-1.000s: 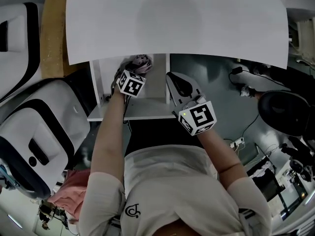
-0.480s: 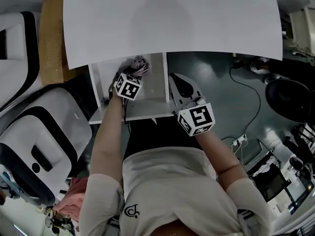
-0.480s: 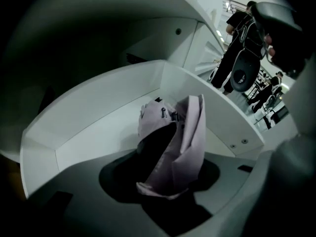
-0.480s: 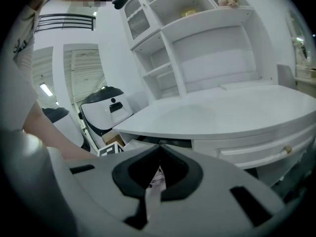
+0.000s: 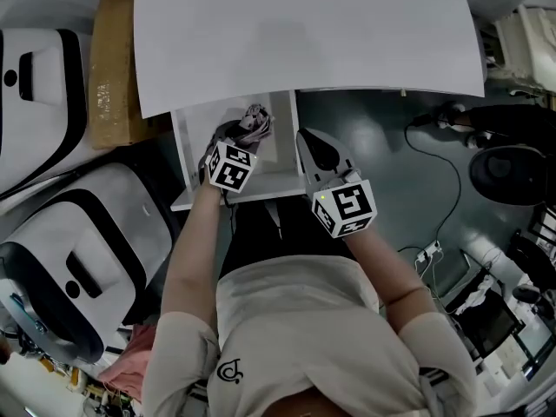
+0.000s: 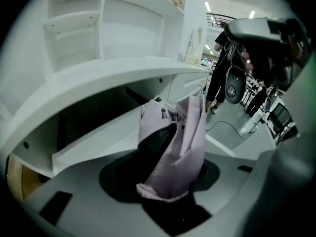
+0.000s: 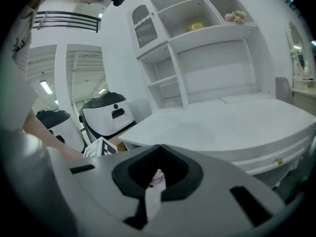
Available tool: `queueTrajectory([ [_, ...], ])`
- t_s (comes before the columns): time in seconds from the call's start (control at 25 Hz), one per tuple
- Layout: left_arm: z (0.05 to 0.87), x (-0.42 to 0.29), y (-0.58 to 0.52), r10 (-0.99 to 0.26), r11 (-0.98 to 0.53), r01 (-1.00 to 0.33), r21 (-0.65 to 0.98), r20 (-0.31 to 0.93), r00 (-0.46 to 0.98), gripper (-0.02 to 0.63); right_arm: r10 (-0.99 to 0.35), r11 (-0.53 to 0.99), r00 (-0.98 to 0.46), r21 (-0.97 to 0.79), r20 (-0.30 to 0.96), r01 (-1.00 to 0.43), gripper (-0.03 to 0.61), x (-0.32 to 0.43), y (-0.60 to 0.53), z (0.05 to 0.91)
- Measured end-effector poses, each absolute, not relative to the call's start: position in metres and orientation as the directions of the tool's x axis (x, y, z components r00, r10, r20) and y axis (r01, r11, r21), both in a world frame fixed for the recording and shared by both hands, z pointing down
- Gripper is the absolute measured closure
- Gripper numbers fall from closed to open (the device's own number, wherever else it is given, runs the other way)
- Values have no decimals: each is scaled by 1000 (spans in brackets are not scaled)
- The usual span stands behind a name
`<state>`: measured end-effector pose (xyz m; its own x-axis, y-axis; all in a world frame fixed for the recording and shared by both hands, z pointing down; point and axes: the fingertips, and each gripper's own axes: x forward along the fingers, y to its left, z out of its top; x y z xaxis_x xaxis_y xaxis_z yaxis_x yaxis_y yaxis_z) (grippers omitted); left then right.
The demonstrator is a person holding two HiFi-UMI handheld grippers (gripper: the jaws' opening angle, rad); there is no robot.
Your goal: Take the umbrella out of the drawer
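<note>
Between the left gripper's (image 6: 168, 174) fingers (image 6: 84, 191) the umbrella (image 6: 175, 142) sits clamped.

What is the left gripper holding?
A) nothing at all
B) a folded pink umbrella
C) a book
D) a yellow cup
B: in the left gripper view, the left gripper has its jaws, which have just been closing, clamped on the folded pink umbrella.
</note>
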<state>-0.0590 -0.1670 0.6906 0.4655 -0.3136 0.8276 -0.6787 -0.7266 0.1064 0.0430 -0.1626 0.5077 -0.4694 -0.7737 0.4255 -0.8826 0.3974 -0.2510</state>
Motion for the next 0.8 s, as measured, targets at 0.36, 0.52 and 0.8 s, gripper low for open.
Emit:
queueTrajectory([
  [0.36,578,-71,-162,-489,-694,-717,67,687,537,387,-828,396,-437,-185,353,-899,572,30,-141,446],
  [0.52,526,-80,-162,-551,-690,-722,45,613,566,387,-844,396,-424,-153,329,-905,572,25,-139,423],
  [0.8,428,-106,-158,-663,-657,-753,13,465,587,387,-873,410,-426,-118,237,-905,572,15,-137,373],
])
